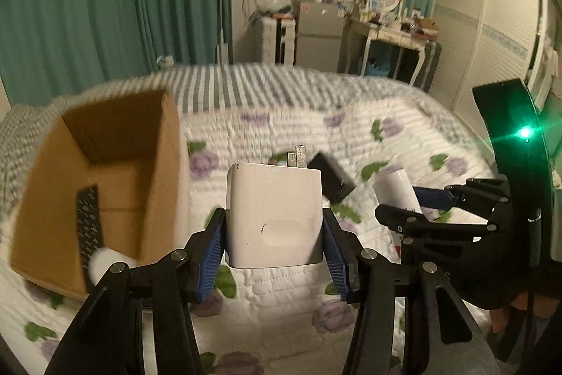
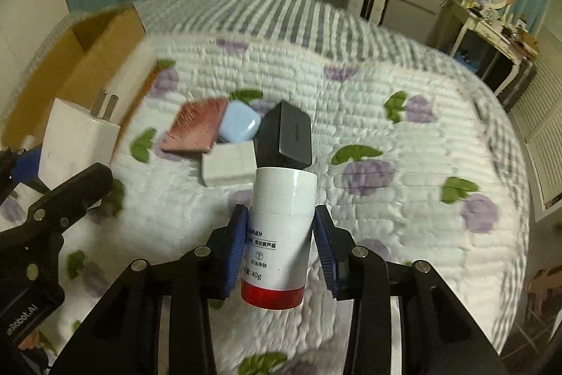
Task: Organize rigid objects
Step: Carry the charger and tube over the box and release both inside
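Observation:
My left gripper (image 1: 274,234) is shut on a white charger plug (image 1: 274,213), prongs pointing away, held above the bed just right of an open cardboard box (image 1: 116,143). The plug also shows in the right wrist view (image 2: 79,139). My right gripper (image 2: 279,234) is shut on a white tube with a red base (image 2: 279,234), also seen in the left wrist view (image 1: 395,190). On the quilt ahead lie a black box (image 2: 286,136), a light blue case (image 2: 240,123), a pink brush pad (image 2: 196,127) and a white block (image 2: 228,167).
The box holds a black remote (image 1: 89,220) and a white object (image 1: 109,262). The floral quilt (image 2: 404,199) covers the bed. Teal curtains, a fridge and a dressing table (image 1: 390,30) stand beyond the bed's far edge.

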`<state>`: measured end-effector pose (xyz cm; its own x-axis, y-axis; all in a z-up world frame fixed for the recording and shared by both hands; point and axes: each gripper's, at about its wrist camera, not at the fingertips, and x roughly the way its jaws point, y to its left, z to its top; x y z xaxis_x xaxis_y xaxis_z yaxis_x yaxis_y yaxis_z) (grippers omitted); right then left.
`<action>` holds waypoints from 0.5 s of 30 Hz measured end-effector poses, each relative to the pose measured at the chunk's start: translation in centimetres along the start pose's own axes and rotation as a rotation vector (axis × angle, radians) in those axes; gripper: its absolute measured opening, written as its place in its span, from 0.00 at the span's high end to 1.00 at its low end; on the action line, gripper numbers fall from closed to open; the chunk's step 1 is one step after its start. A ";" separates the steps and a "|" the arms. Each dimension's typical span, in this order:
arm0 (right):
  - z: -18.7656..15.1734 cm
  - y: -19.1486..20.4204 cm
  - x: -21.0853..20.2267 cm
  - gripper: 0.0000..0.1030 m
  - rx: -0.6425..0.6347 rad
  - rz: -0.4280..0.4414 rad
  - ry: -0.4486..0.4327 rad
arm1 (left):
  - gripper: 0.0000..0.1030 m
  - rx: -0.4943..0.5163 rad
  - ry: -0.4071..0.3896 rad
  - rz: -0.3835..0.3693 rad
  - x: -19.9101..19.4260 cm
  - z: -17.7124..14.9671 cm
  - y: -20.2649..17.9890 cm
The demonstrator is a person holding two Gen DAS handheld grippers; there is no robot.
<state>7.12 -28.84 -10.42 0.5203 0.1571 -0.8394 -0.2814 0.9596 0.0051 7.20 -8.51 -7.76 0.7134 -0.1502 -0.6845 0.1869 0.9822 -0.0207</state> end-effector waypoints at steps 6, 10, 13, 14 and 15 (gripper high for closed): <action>1.3 1.6 -6.4 0.63 0.010 -0.008 -0.078 | 0.49 0.003 -0.107 -0.018 -5.9 3.1 2.3; 3.1 3.9 -10.6 0.63 -0.024 -0.019 -0.142 | 0.49 -0.008 -0.136 -0.022 -8.2 4.6 5.1; 4.9 6.1 -13.2 0.63 -0.057 -0.003 -0.194 | 0.49 -0.009 -0.160 0.003 -9.3 5.3 7.3; 5.6 7.0 -13.9 0.63 -0.068 0.003 -0.210 | 0.49 -0.008 -0.168 0.014 -9.6 5.4 8.0; 6.2 8.0 -14.5 0.63 -0.079 0.011 -0.225 | 0.49 -0.009 -0.174 0.023 -10.0 5.5 8.8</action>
<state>2.33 -22.01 5.12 0.6809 0.2245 -0.6972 -0.3461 0.9375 -0.0361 5.50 1.03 2.92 0.8238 -0.1439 -0.5484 0.1632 0.9865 -0.0136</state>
